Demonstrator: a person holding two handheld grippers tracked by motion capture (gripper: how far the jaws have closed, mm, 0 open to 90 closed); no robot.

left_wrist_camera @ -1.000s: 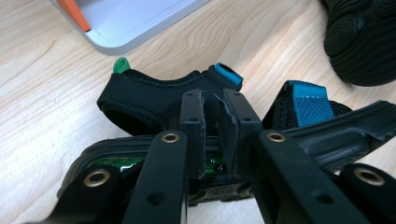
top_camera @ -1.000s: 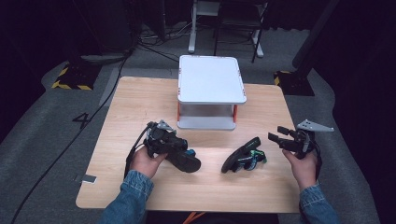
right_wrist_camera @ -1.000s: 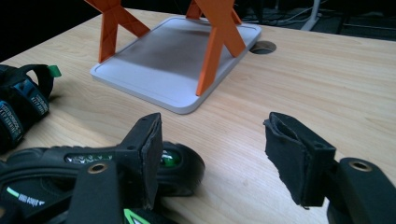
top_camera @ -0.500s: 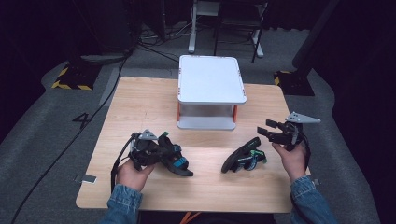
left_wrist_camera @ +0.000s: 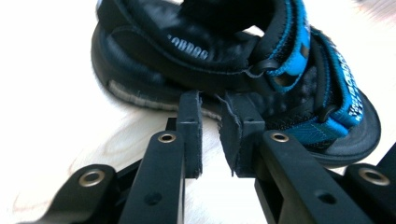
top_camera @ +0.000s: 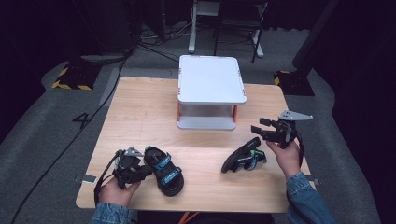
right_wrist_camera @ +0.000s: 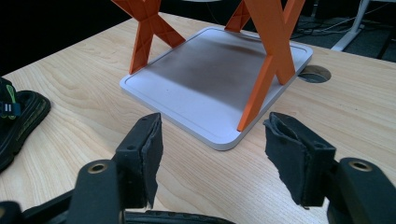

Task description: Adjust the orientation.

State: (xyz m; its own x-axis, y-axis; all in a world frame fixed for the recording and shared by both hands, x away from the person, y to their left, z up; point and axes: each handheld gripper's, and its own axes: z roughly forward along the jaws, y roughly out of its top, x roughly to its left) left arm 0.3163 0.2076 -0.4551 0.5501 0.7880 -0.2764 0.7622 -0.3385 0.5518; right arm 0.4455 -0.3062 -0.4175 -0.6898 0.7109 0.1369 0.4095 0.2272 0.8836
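Where the left claw (left_wrist_camera: 211, 135) parts, sandal (left_wrist_camera: 243, 65) toe cropped, heel blurred.

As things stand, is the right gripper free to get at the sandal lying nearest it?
Probably yes. The right gripper hangs just beyond the tipped sandal with its jaws standing wide and nothing between them. Bare table lies around that sandal, and the white shelf stands farther back, out of the way.

Bare table (top_camera: 140, 116) lies open left of the white rack (top_camera: 210, 79), which blocks the middle back.
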